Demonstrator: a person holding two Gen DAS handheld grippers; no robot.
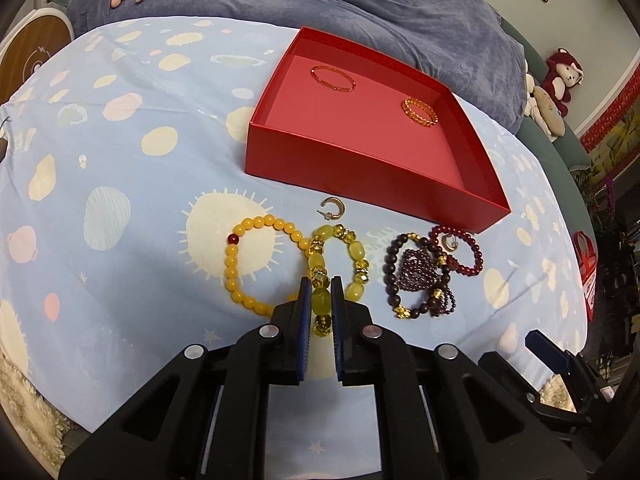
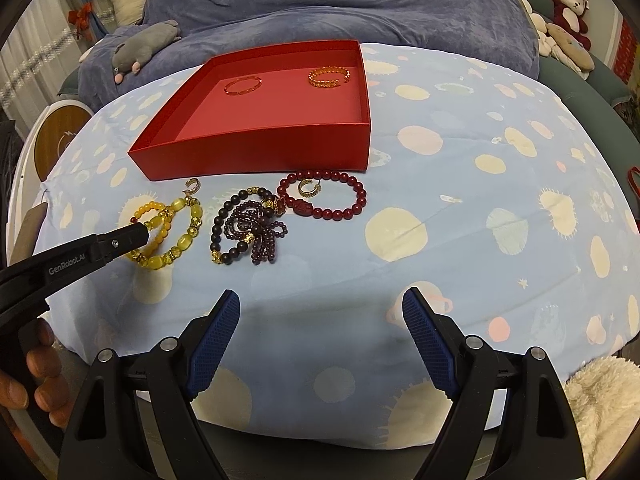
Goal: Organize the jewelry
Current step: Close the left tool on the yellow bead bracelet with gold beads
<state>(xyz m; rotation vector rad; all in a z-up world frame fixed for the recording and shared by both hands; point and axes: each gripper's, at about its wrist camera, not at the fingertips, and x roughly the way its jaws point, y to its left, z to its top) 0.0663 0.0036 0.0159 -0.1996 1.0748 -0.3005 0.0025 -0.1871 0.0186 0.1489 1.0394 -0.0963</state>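
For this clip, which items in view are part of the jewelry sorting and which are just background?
Job:
red box
two gold bangles inside
green bracelet in the left gripper
yellow bracelet
dark bracelets
red bracelet
two earrings

Background:
grey plush
red plush
blanket

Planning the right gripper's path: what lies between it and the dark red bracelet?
Only bare patterned sheet, as the right wrist view shows. The open right gripper is apart from the dark red bracelet; the purple bead cluster sits left of that line.
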